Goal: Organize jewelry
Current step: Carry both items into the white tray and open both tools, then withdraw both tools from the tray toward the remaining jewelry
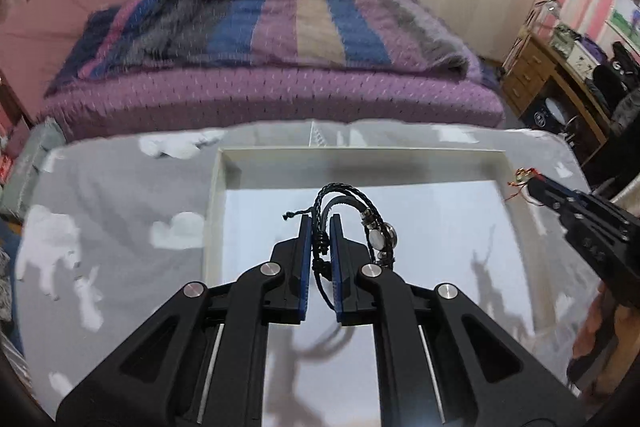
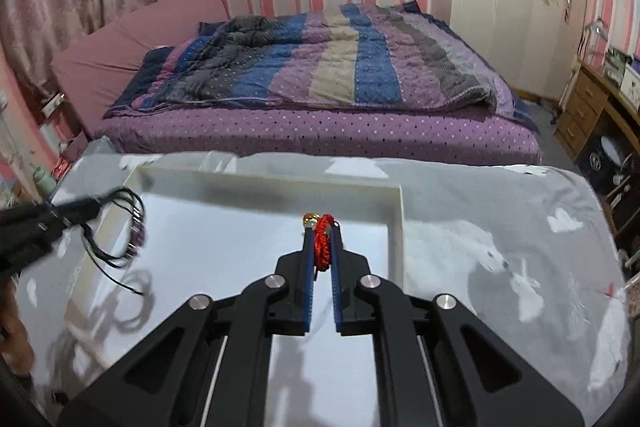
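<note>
My left gripper (image 1: 320, 223) is shut on a black braided cord bracelet (image 1: 344, 207) with metal beads, held above the white tray (image 1: 360, 155). In the right wrist view it (image 2: 94, 207) shows at the left with the black bracelet (image 2: 134, 227) dangling over the tray's left wall. My right gripper (image 2: 322, 231) is shut on a red woven bracelet (image 2: 323, 243) with a gold bead, held above the tray (image 2: 396, 211) near its far right corner. In the left wrist view the right gripper (image 1: 528, 183) shows at the right with the red bracelet (image 1: 522, 179) at its tips.
The tray sits on a table covered by a grey cloth (image 2: 480, 247) with white animal prints. Behind the table is a bed (image 2: 320, 87) with a striped quilt. A wooden desk (image 2: 592, 107) stands at the right.
</note>
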{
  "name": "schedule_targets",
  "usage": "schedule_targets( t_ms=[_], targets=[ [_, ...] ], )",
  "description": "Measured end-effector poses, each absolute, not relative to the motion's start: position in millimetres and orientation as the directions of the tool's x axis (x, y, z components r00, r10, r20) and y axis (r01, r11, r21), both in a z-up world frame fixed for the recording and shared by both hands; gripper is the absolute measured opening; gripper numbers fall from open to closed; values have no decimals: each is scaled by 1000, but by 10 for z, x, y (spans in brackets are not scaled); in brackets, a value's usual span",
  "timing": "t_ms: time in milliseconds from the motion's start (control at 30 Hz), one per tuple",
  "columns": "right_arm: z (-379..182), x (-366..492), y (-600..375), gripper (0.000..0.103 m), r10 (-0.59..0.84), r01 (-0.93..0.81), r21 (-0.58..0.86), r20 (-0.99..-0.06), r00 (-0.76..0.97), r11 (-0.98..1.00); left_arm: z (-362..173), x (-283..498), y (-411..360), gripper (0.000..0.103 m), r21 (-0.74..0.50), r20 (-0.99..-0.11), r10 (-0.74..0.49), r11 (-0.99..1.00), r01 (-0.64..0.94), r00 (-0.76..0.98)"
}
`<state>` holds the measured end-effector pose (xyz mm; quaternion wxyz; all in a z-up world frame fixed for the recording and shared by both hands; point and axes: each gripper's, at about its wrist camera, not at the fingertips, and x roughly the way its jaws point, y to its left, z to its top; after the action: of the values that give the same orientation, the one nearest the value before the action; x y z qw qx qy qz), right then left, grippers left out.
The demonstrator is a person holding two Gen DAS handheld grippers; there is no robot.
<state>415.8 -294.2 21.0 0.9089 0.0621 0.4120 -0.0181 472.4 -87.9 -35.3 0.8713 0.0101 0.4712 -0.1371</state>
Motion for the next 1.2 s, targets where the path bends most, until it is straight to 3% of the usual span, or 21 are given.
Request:
schedule_targets(
  t_ms=[100,533,600,667,733,767,900,967,1033,1200],
  targets=[
    [99,4352,-2920,7,-9,92,66,-766,643,994,-614,4964,-937,7,-38,-849,-145,976,214,509],
    [-420,4792,-3113,8,-34,164,56,-863,503,985,-964,5295,-1030,8,52,-890,-38,981,186,454],
    [-455,4791,-3135,10,-28,173,67,-868,496,983,-964,5287,-1074,15,87,-889,-6,979,183,457],
    [-457,4801,-3162,14,-4,172,93,-871,491,981,-927,5262,-1078,37,90,-883,-5,979,181,469],
    [-410,4770,-3144,42,-6,162,86,-867,499,983,-855,5213,-1059,52,86,-872,-11,981,175,489],
    [-372,4737,-3126,45,-11,155,79,-861,509,985,-792,5177,-1050,55,88,-862,-13,981,174,507],
    [-129,4596,-3098,46,8,131,95,-837,547,987,-552,4994,-1003,56,65,-850,-42,981,183,525],
    [26,4453,-3126,46,9,134,104,-820,573,985,-353,4797,-939,73,66,-829,-53,979,191,557],
    [199,4254,-3149,57,-5,129,91,-797,604,987,-170,4601,-841,91,66,-803,-59,980,188,593],
    [522,3617,-3154,83,-51,120,38,-750,660,992,102,3913,-419,94,40,-777,-80,984,176,624]
  ],
)
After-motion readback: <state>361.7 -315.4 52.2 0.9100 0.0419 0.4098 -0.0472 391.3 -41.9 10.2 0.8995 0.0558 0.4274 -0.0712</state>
